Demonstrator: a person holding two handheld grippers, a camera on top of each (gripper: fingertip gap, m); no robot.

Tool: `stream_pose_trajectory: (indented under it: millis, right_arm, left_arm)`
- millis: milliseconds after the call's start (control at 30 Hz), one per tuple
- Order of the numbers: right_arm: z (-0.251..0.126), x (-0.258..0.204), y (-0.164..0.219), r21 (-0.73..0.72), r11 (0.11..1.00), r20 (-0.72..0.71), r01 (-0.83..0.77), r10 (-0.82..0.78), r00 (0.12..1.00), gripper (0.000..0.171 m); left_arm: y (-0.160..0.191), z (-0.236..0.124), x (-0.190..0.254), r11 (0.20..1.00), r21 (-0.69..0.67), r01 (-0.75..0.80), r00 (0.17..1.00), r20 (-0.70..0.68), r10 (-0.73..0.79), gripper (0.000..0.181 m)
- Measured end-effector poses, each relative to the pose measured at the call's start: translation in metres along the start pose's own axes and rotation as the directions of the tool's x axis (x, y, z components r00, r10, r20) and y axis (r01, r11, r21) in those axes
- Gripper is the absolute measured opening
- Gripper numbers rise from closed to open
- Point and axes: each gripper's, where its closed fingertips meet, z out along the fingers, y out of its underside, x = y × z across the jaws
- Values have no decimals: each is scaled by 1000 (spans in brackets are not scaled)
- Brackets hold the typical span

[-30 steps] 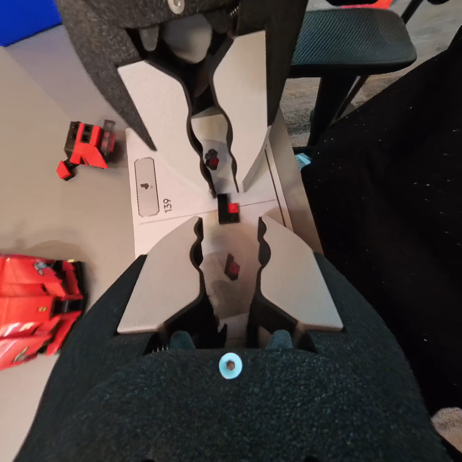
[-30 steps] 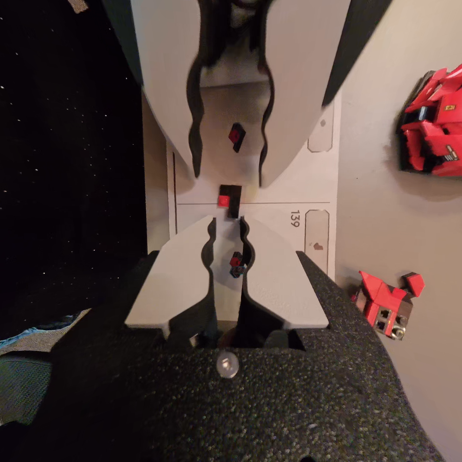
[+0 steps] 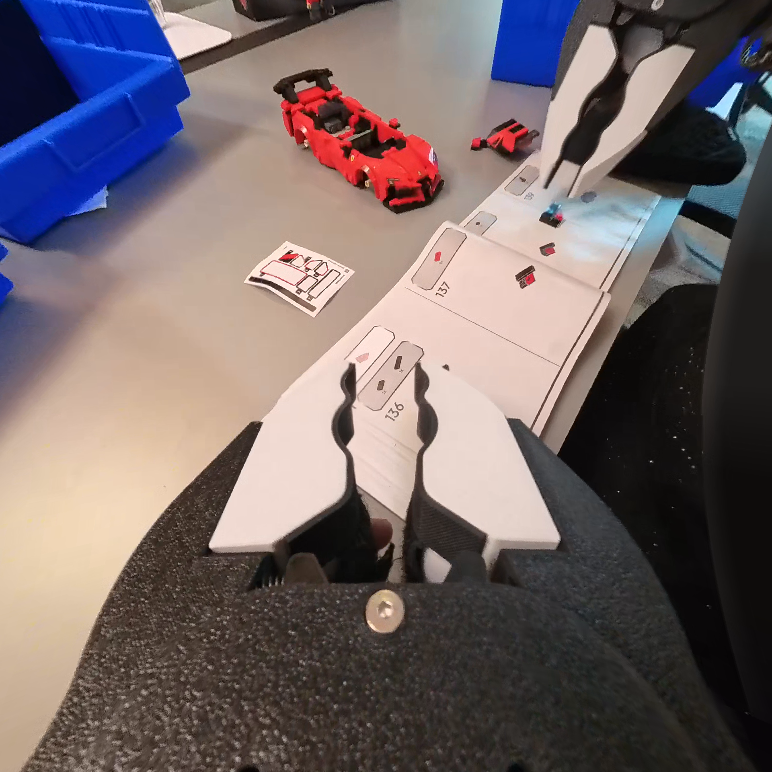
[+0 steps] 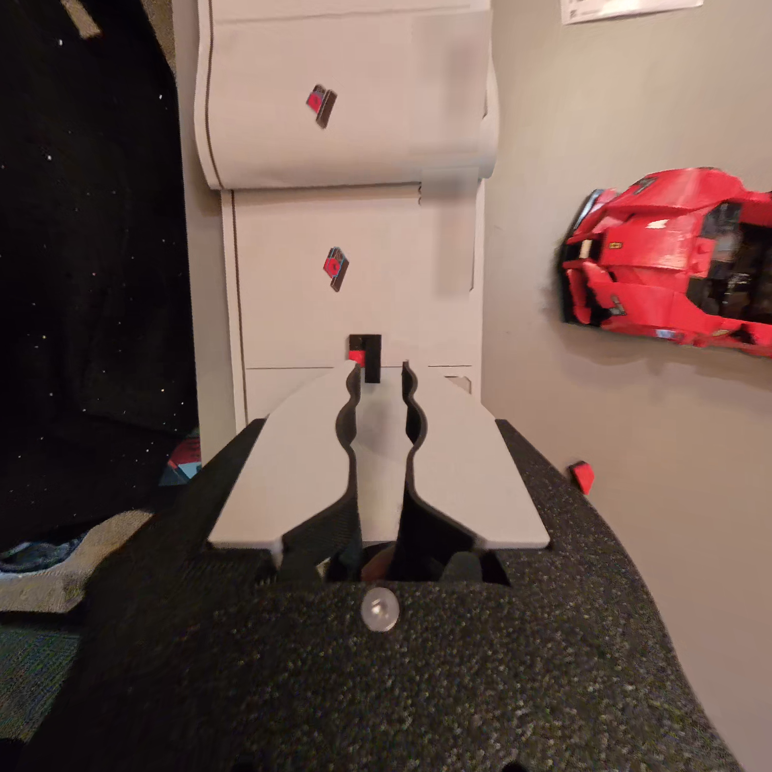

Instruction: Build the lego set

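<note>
Black-and-red, the small lego piece (image 4: 366, 356) lies flat on the open instruction booklet (image 4: 355, 234), which runs along the desk's near edge. The right gripper (image 4: 378, 367) hovers just over the piece, tongs apart and empty, their tips astride its black bar. The left gripper (image 3: 384, 369) hangs apart over the booklet's other end, likewise empty. As a judgement, the piece is light, rigid and smooth-sided; it would skid on glossy paper, so a grip across the narrow black bar seems surest. A red lego car (image 3: 359, 140) stands toward the desk's middle, a small red-and-black subassembly (image 3: 503, 135) near the booklet's far end. Pages carry printed step numbers and part diagrams; a sticker sheet (image 3: 298, 278) lies beside them.
</note>
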Motion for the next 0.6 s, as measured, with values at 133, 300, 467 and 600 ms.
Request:
stream_pose_trajectory:
  millis: [133, 300, 467, 600]
  right_arm:
    - [-11, 0, -28, 130, 991, -48, -18, 25, 999, 12]
    - [-6, -9, -49, 222, 975, -106, -8, 32, 994, 2]
    - [-2, -13, -20, 180, 975, -115, -133, 155, 981, 0]
    - [-1, -27, -4, 183, 963, -66, -198, 212, 975, 2]
  left_arm:
    - [-1, -5, 2, 999, 46, 12, 1000, -14, -11, 11]
    - [-2, -4, 2, 996, 81, 27, 999, -23, -26, 0]
    - [-6, 6, 13, 996, 77, 37, 997, -75, -32, 0]
    - [-16, 28, 34, 998, 42, 44, 983, -180, -36, 4]
